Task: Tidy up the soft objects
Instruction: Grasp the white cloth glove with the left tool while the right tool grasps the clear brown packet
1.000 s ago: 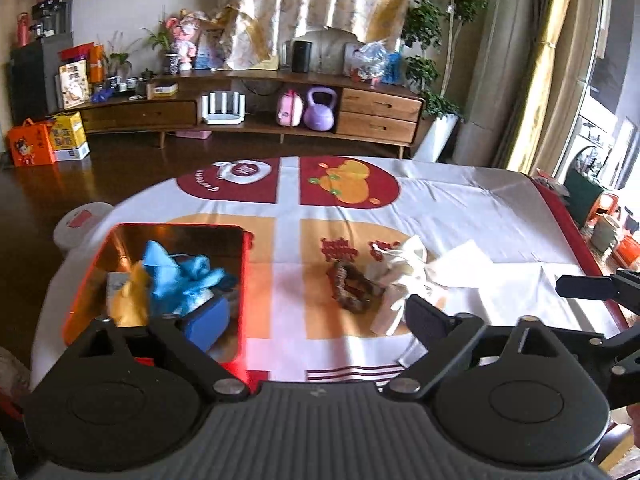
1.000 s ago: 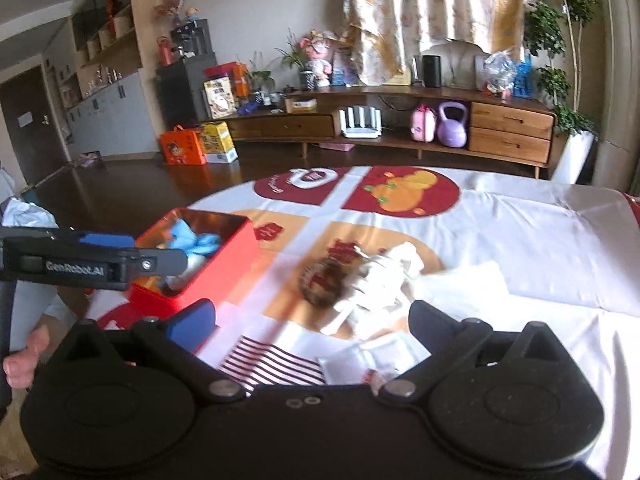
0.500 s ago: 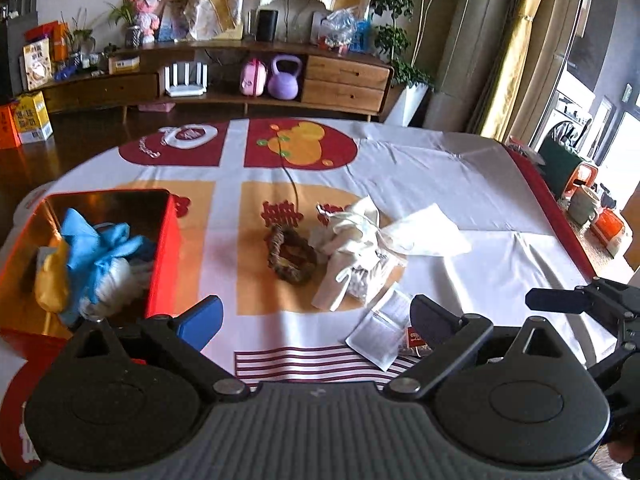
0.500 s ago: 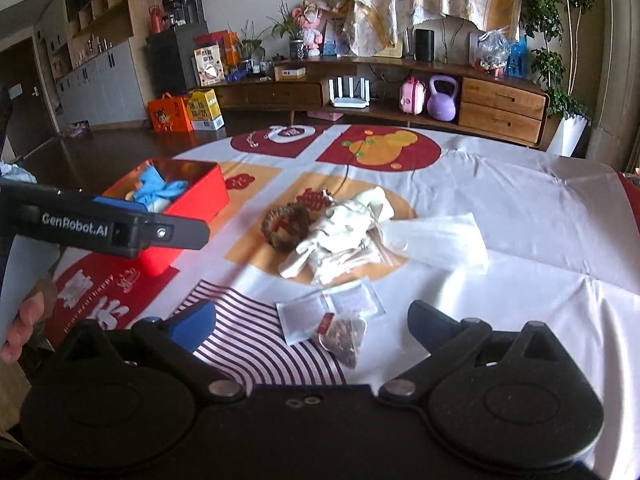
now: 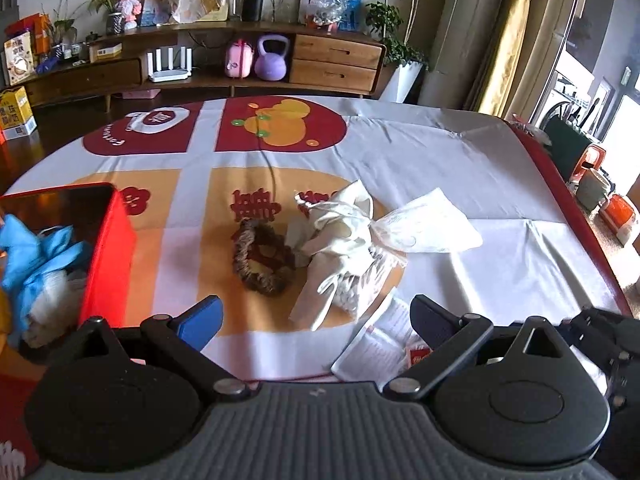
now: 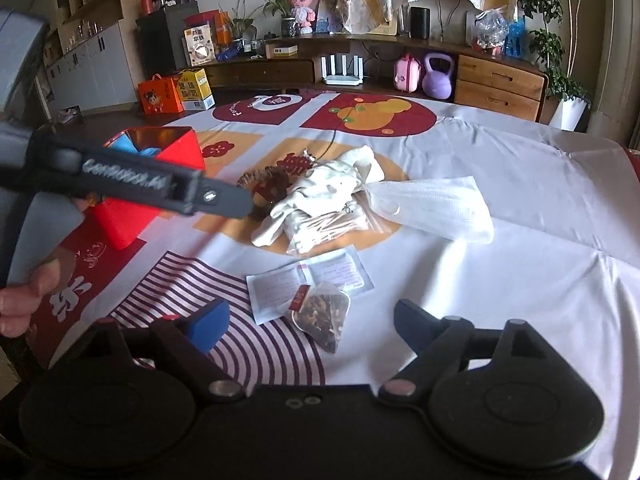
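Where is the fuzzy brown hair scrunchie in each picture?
Left wrist view: the fuzzy brown hair scrunchie lies near the middle of the picture, just left of the cream cloth bundle.
Right wrist view: the scrunchie sits above the middle, partly hidden behind the left gripper's dark body, again left of the cream bundle.
Shared landmark: the red storage box, further left in both.

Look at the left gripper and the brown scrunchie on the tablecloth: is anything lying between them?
Nothing visible does. The left gripper hangs with jaws open, and only bare tablecloth lies before the brown scrunchie. The white cloth bundle sits to its right.
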`<state>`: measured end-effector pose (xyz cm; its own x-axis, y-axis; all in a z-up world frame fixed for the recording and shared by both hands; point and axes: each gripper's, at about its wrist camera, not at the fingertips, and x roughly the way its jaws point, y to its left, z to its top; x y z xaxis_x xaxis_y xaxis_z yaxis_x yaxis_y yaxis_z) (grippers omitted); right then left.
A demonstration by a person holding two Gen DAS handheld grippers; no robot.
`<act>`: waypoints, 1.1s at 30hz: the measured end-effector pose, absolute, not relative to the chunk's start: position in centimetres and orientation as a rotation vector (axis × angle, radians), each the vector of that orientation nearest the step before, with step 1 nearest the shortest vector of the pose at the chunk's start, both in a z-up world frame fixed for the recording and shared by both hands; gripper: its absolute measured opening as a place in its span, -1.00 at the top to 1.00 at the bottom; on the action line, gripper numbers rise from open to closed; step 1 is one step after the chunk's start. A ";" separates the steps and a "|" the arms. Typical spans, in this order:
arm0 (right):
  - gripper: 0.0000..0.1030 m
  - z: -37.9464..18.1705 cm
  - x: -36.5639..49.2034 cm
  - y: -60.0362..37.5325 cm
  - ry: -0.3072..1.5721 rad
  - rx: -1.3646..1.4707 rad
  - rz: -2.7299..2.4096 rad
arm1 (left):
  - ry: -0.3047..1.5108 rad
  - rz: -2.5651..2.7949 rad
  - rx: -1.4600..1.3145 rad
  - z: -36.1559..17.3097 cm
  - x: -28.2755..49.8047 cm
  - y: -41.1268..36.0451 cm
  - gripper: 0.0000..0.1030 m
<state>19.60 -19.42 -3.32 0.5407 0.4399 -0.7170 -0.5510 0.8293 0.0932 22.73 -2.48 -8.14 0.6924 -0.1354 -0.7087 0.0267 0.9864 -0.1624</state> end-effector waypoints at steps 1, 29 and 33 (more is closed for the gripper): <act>-0.65 -3.5 19.7 -19.3 0.808 -0.153 0.594 | 0.801 -0.094 -0.144 -8.3 23.2 -2.6 -0.95; -0.15 -6.0 21.7 -18.3 0.850 -0.159 0.629 | 0.768 -0.110 -0.013 -11.6 30.9 -5.4 -0.86; -0.02 -6.5 21.9 -18.3 0.863 -0.160 0.622 | 0.774 -0.114 -0.011 -12.0 31.3 -5.5 -0.71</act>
